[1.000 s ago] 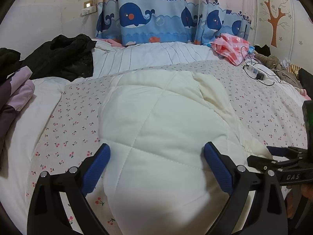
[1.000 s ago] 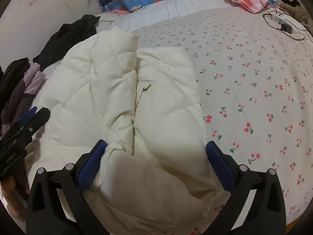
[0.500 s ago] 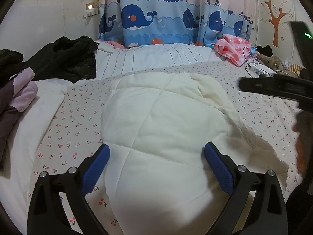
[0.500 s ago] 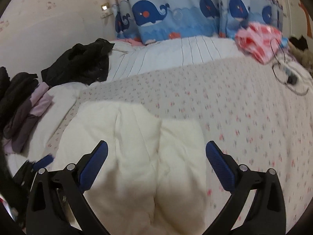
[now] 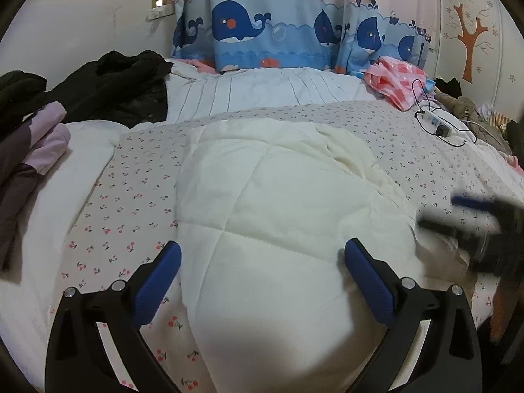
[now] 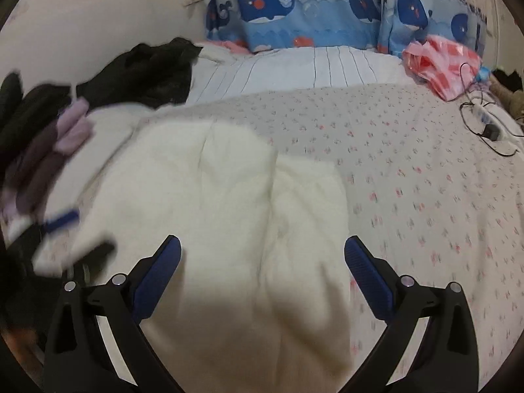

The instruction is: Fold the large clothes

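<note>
My left claw [image 5: 262, 262] and right claw [image 6: 262, 258] hover spread above the cream quilted coat [image 5: 278, 203], lying lengthwise toward the whale curtain [image 5: 294, 26].

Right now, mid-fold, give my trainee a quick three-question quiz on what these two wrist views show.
1. True or false: the left gripper is clamped on the cream quilted coat.
2. Multiple choice: what lies at the far right of the bed, beside the pink checked cloth? A) a power strip with a black cable B) a laptop C) a pair of shoes
3. Fill in: the cherry-print bedspread lies under the coat, and the right gripper has its jaws ____.

Key: 1 false; 2 A, the power strip; 3 open.
</note>
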Demonstrator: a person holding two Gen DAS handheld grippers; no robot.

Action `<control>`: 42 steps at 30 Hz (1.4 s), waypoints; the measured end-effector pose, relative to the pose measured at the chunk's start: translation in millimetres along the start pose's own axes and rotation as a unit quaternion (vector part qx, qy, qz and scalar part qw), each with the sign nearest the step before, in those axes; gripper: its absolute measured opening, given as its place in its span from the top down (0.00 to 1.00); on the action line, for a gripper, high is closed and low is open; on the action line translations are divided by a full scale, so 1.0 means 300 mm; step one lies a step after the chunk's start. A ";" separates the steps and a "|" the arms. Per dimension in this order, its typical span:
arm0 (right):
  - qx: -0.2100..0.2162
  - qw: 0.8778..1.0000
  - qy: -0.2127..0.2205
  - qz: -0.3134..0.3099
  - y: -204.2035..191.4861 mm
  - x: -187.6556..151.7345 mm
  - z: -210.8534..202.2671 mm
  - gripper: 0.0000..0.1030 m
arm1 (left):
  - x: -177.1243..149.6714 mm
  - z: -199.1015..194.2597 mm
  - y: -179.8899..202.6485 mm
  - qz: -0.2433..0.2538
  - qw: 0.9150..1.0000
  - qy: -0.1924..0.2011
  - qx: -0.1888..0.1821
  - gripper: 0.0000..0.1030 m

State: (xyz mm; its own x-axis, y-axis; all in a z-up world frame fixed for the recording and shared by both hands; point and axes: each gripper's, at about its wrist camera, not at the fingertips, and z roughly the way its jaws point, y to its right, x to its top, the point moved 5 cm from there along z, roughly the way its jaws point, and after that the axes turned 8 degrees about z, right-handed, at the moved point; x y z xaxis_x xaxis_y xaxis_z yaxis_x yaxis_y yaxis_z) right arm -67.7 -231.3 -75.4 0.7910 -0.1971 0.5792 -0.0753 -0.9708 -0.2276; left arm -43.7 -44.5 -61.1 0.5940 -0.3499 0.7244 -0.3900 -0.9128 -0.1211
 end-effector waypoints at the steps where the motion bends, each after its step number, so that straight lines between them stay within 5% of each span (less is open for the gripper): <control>1: 0.015 0.999 -0.027 0.011 0.014 -0.041 0.038 0.06 | -0.004 -0.009 0.008 0.002 1.000 0.000 0.000 0.07; 3: 0.030 0.997 -0.044 0.058 0.055 -0.041 0.027 0.06 | -0.006 -0.025 0.021 0.007 1.000 -0.003 0.001 0.07; 6: 0.010 0.999 0.004 0.031 0.035 0.017 -0.082 0.06 | -0.009 -0.066 0.028 0.005 1.000 0.001 0.015 0.07; 11: 0.007 1.000 0.009 -0.015 -0.078 0.067 -0.156 0.06 | -0.023 -0.132 0.001 -0.029 0.999 -0.008 0.028 0.07; 17: 0.003 0.999 0.008 -0.041 -0.148 -0.020 -0.121 0.06 | -0.058 -0.171 -0.066 -0.102 0.994 -0.022 0.027 0.07; 28: -0.032 0.997 0.050 -0.039 -0.222 0.020 -0.141 0.06 | -0.080 -0.148 -0.092 -0.109 0.992 -0.056 0.025 0.07; 34: -0.011 0.998 0.039 -0.039 -0.249 0.044 -0.134 0.06 | -0.078 -0.143 -0.142 -0.121 0.990 -0.062 0.038 0.07; 42: -0.041 0.997 0.052 -0.041 -0.218 0.054 -0.143 0.06 | -0.078 -0.130 -0.146 -0.114 0.990 -0.071 0.045 0.07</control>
State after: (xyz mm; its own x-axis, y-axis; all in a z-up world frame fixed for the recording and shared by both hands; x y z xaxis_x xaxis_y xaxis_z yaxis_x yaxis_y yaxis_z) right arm -75.8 -176.8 -17.6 0.7290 -0.1256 0.6729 -0.0660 -0.9913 -0.1136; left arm -67.9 11.9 -46.3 0.7548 -0.1528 0.6379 -0.1733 -0.9844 -0.0307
